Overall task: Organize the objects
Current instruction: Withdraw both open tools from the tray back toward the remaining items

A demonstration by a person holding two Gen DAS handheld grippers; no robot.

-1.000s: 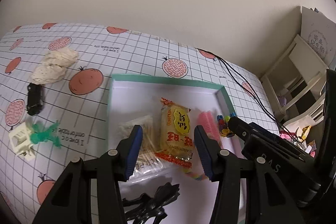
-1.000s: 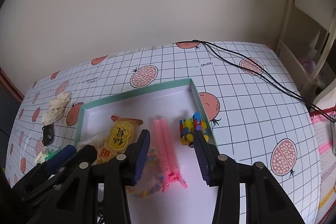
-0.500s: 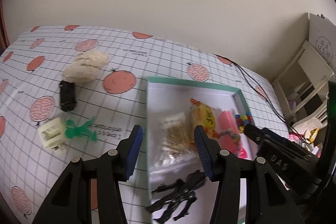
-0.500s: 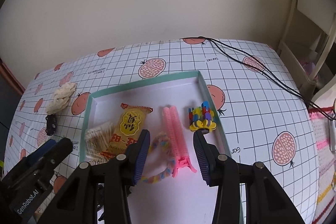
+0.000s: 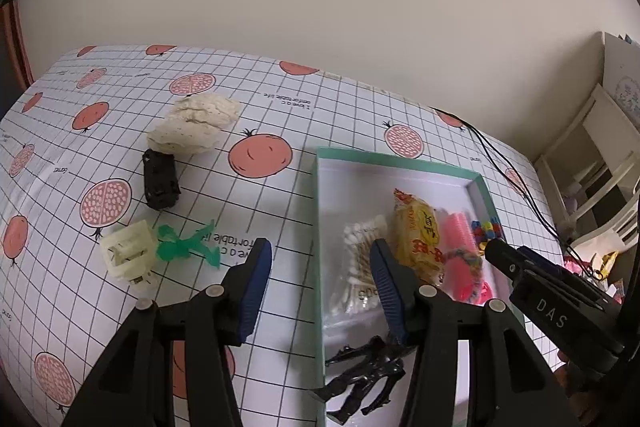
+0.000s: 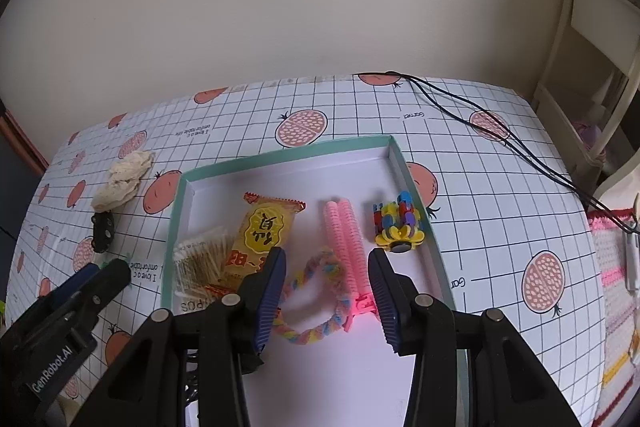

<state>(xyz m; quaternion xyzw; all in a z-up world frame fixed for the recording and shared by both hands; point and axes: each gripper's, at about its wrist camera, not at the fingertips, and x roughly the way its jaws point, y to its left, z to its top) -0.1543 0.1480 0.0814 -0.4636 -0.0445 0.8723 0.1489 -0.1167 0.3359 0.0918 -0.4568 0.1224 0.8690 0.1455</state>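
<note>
A teal-rimmed white tray holds a bag of cotton swabs, a yellow snack packet, a pink hair clip, a braided hair tie, a colourful toy and a black clip. Left of the tray lie a cream scrunchie, a black toy car, a cream cube and a green figure. My left gripper hangs open over the tray's left rim. My right gripper is open above the hair tie and pink clip.
The table wears a grid cloth with fruit prints. Black cables run across its back right corner. A white chair stands at the right, and a wall rises behind the table.
My left gripper has swung left, from above the snack packet to the tray's left rim, bringing the loose objects closer. My right gripper has drawn back slightly. Both stay open.
</note>
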